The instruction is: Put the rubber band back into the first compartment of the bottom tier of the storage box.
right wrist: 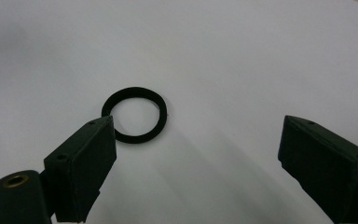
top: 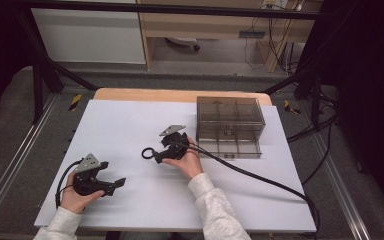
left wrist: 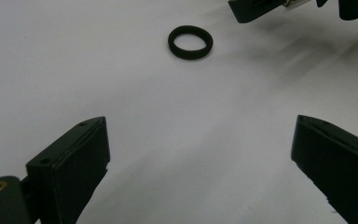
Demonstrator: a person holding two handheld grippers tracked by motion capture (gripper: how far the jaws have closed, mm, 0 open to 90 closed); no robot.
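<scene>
A small black rubber ring (top: 148,153) lies flat on the white sheet (top: 130,125) near the middle of the table. My right gripper (top: 159,156) points left at it, jaws wide apart. In the right gripper view the ring (right wrist: 135,114) sits just beyond the left fingertip (right wrist: 98,135), whose corner overlaps the ring's near edge; nothing lies between the jaws of the right gripper (right wrist: 196,135). My left gripper (top: 112,174) rests at the front left, open and empty. Its own view (left wrist: 200,135) shows the ring (left wrist: 190,42) farther off, with the other gripper's jaw tip (left wrist: 254,9) beside it.
A clear smoky plastic box with compartments (top: 230,127) stands at the back right of the sheet, just behind my right hand. The right gripper's black cable (top: 260,177) trails across the sheet to the front right. A bare wooden strip (top: 180,95) runs along the far edge.
</scene>
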